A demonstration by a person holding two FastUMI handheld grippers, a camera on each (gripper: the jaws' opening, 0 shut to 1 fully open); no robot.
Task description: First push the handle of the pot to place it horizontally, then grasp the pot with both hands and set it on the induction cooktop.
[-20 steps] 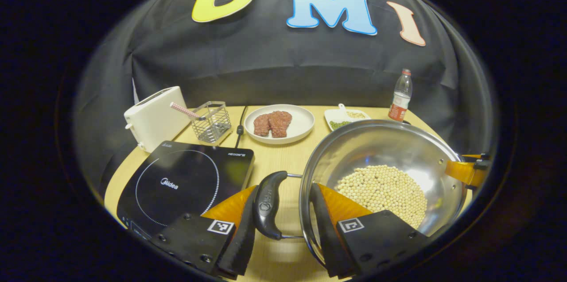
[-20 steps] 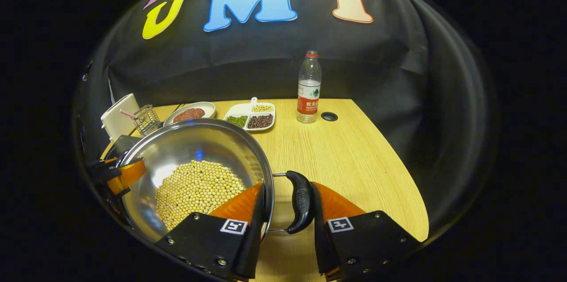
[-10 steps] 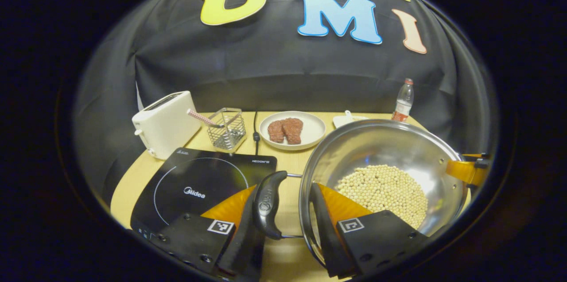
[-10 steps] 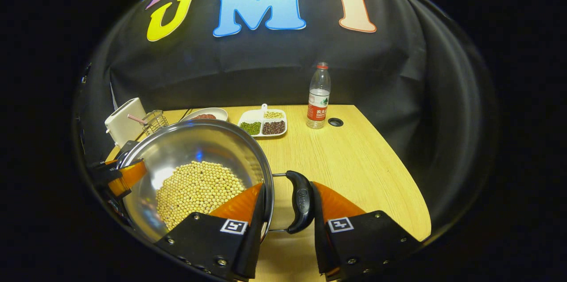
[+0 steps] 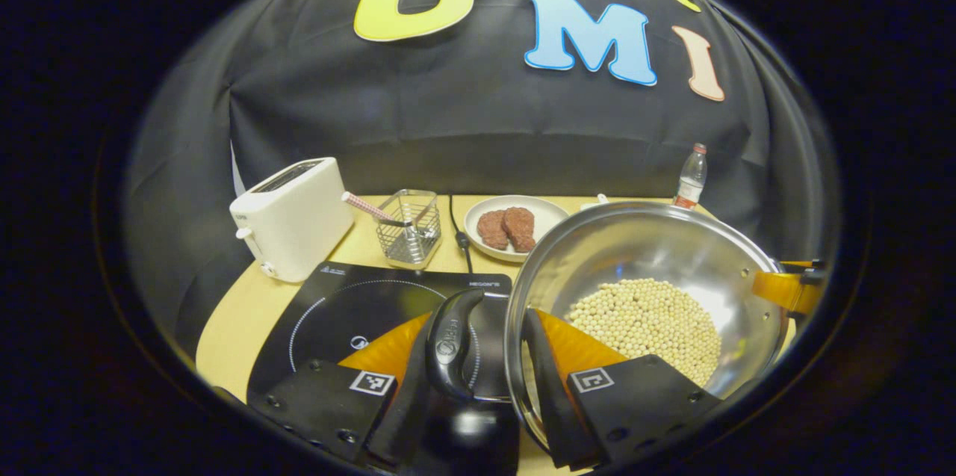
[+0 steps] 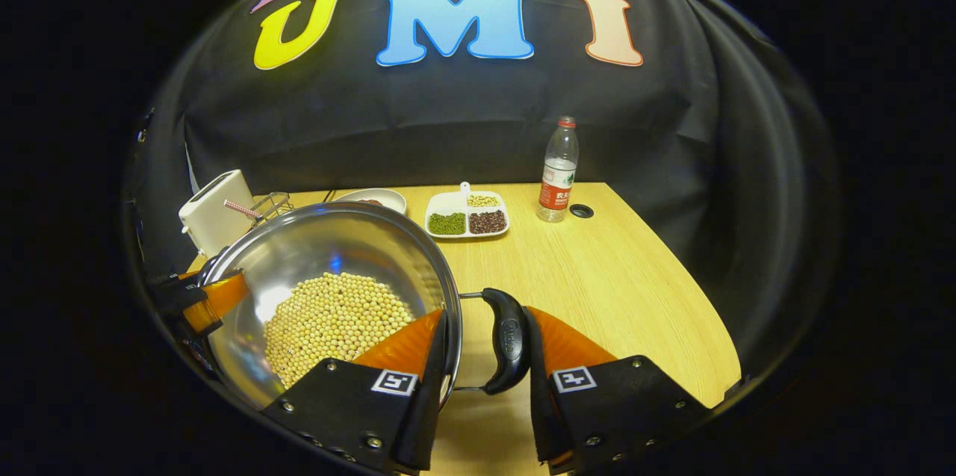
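Observation:
A steel pot point(image 5: 642, 259) holding soybeans point(image 5: 642, 319) hangs above the table between both grippers. My left gripper point(image 5: 479, 320) is shut across the pot's black left handle point(image 5: 448, 345) and rim, one finger outside the handle, one inside the wall. That handle now hovers over the black induction cooktop point(image 5: 351, 308). In the right gripper view, my right gripper point(image 6: 485, 315) is shut the same way on the right handle point(image 6: 508, 341) of the pot point(image 6: 336, 244). Each gripper also appears at the pot's far rim in the other's view.
A white toaster point(image 5: 291, 218), a wire basket point(image 5: 411, 229) with a straw, a cord point(image 5: 457, 226) and a plate of meat point(image 5: 508, 226) stand behind the cooktop. A divided bean dish point(image 6: 467, 214), a water bottle point(image 6: 558, 170) and a table hole point(image 6: 581, 211) lie at the back right.
Both grippers have carried the pot leftward and higher; the cooktop has slid under the left handle, and the back objects have shifted right and farther off.

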